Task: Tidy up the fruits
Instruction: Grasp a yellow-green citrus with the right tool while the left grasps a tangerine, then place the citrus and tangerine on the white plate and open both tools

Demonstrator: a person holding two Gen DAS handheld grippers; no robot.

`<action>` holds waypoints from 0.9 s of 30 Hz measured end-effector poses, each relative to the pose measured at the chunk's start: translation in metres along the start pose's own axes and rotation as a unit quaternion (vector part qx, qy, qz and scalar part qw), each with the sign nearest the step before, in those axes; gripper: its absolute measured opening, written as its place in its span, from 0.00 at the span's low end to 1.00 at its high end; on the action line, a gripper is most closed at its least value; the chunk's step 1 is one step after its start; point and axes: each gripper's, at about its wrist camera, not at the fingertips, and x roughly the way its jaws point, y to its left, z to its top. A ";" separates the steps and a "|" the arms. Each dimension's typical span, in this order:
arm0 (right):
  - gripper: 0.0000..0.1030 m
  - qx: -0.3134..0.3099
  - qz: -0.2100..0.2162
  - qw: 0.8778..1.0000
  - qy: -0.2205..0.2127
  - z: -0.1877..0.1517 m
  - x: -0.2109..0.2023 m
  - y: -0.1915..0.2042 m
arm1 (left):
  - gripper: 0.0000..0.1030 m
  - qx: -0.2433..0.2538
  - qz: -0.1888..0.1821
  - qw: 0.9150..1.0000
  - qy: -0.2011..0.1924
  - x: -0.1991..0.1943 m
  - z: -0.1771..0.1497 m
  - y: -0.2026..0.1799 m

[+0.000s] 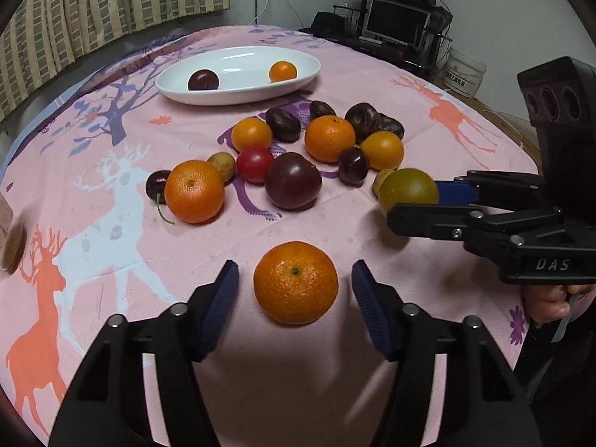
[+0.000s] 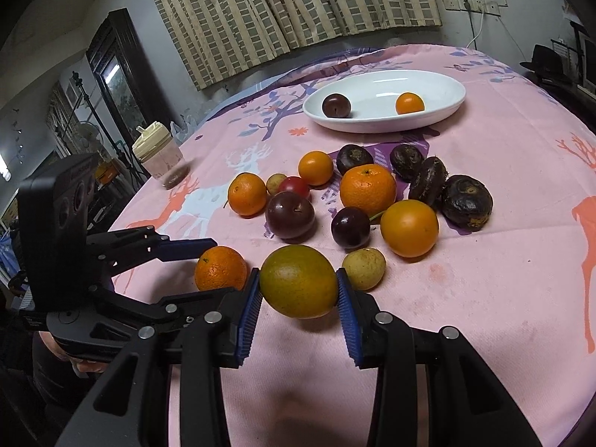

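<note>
My left gripper (image 1: pixel 295 285) is open, its blue pads on either side of a mandarin (image 1: pixel 295 282) on the pink cloth, not touching it. My right gripper (image 2: pixel 298 290) is shut on a green-orange citrus fruit (image 2: pixel 298 286), which also shows in the left wrist view (image 1: pixel 408 189). A white oval dish (image 1: pixel 238 95) at the back holds a dark plum (image 1: pixel 203 79) and a small orange (image 1: pixel 283 71). Several oranges, plums, a red tomato (image 1: pixel 254 163) and dark water chestnuts (image 1: pixel 283 124) lie clustered mid-table.
A plastic jar with a cream lid (image 2: pixel 158 156) stands at the table's left edge. A small yellow-green fruit (image 2: pixel 364 268) lies right beside my right gripper's right finger. A shelf with a monitor (image 1: pixel 398 18) stands behind the table.
</note>
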 end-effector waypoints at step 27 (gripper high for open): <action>0.39 0.040 -0.158 0.987 -0.013 0.203 0.105 -0.124 | 0.42 -0.074 0.056 0.996 0.016 0.123 0.235 0.073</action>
